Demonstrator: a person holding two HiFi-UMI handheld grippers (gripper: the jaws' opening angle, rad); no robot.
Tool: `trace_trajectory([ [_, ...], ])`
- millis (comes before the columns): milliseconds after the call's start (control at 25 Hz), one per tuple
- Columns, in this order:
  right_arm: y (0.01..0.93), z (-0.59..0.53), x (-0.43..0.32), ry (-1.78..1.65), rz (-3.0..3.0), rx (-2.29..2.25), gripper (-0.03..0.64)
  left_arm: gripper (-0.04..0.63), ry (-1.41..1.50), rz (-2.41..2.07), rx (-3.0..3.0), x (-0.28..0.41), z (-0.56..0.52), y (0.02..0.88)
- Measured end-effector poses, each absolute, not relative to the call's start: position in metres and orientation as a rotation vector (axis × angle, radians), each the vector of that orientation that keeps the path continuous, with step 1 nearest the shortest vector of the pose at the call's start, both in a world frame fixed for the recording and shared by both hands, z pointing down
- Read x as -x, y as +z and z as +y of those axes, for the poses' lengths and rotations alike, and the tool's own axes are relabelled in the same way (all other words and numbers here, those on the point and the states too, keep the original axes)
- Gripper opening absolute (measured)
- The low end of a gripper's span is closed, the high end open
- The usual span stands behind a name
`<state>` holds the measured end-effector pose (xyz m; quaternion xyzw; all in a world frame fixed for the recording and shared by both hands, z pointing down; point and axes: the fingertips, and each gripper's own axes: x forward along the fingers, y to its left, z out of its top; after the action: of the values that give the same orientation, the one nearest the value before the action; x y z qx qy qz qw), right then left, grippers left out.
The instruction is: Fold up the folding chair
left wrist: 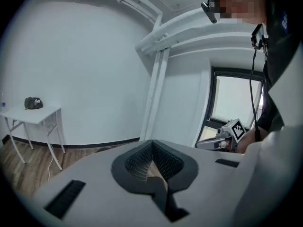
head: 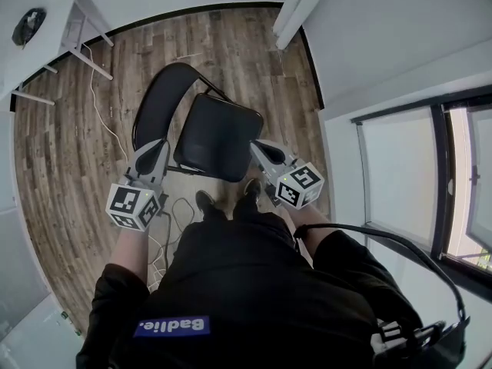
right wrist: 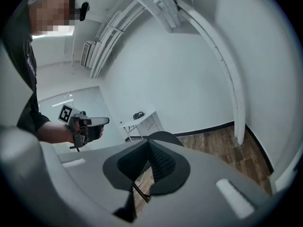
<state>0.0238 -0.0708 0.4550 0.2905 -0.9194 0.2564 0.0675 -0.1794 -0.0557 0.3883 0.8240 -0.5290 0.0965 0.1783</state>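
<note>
Person's torso (head: 246, 283) foremost; left gripper (head: 157, 147) and right gripper (head: 259, 147), jaws together, empty; folding chair (head: 219, 135), legs mostly hidden.

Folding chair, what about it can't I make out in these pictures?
- Legs and hinges of the folding chair: head view, mostly hidden under its seat.
- Contact: head view, too small to tell whether left gripper or right gripper touches it.
- Left gripper view: the gripper's own body blocks the chair.
- Dark object on the table: too small to identify.
</note>
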Motion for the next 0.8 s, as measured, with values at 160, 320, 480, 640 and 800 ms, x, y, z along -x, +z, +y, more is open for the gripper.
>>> trace_trajectory([
  [160, 0.490, -0.082, -0.028, 0.830, -2.717, -0.877, 0.005, 0.006, 0.362, -1.560, -2.236, 0.208, -0.063, 0.420],
  [320, 0.523, -0.091, -0.027, 0.893, -2.655, -0.864, 0.029, 0.006, 0.404, -1.619, -2.131, 0.239, -0.066, 0.445],
  [480, 0.548, -0.097, -0.030, 0.920, -2.609, -0.847, 0.044, 0.008, 0.456, -1.667, -2.057, 0.262, -0.070, 0.469],
  [640, 0.581, -0.102, -0.034, 0.962, -2.536, -0.839, 0.085, 0.068, 0.525, -1.696, -1.986, 0.287, -0.070, 0.495],
  [800, 0.620, -0.103, -0.042, 1.011, -2.456, -0.849, 0.121, 0.116, 0.598, -1.706, -1.945, 0.307, -0.073, 0.518],
])
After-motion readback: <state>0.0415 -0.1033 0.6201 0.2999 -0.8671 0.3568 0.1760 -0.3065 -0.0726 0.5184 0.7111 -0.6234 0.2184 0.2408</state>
